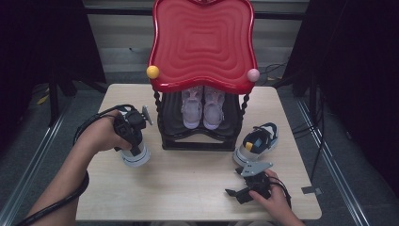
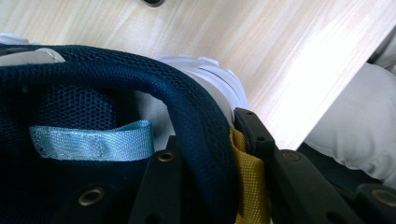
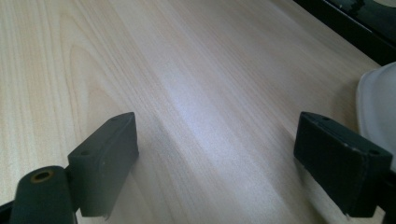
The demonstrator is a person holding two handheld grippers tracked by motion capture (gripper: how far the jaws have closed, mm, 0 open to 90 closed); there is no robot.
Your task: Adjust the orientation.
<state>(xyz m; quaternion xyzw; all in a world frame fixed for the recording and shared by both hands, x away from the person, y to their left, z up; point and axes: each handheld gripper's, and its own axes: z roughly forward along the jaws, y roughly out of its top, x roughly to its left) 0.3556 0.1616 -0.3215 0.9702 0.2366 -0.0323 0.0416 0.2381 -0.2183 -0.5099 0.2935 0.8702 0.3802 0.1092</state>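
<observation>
My left gripper (image 1: 135,143) at the table's left is shut on a navy and white sneaker (image 1: 137,158) and holds it heel-up, sole toward the table. In the left gripper view my left gripper (image 2: 205,135) pinches the navy mesh heel collar (image 2: 140,79), one jaw inside the shoe and one outside by the yellow pull tab (image 2: 250,182). The matching sneaker (image 1: 258,141) lies on the table at the right. My right gripper (image 1: 236,182) rests low at the front right, open, with bare wood between its jaws, as my right gripper (image 3: 229,154) shows in its own view.
A black shoe rack (image 1: 202,136) with a wavy red top (image 1: 202,42) stands at the table's back middle. A pair of pink shoes (image 1: 202,108) sits on its lower shelf. A yellow ball (image 1: 152,72) and a pink ball (image 1: 253,75) mark the top's corners.
</observation>
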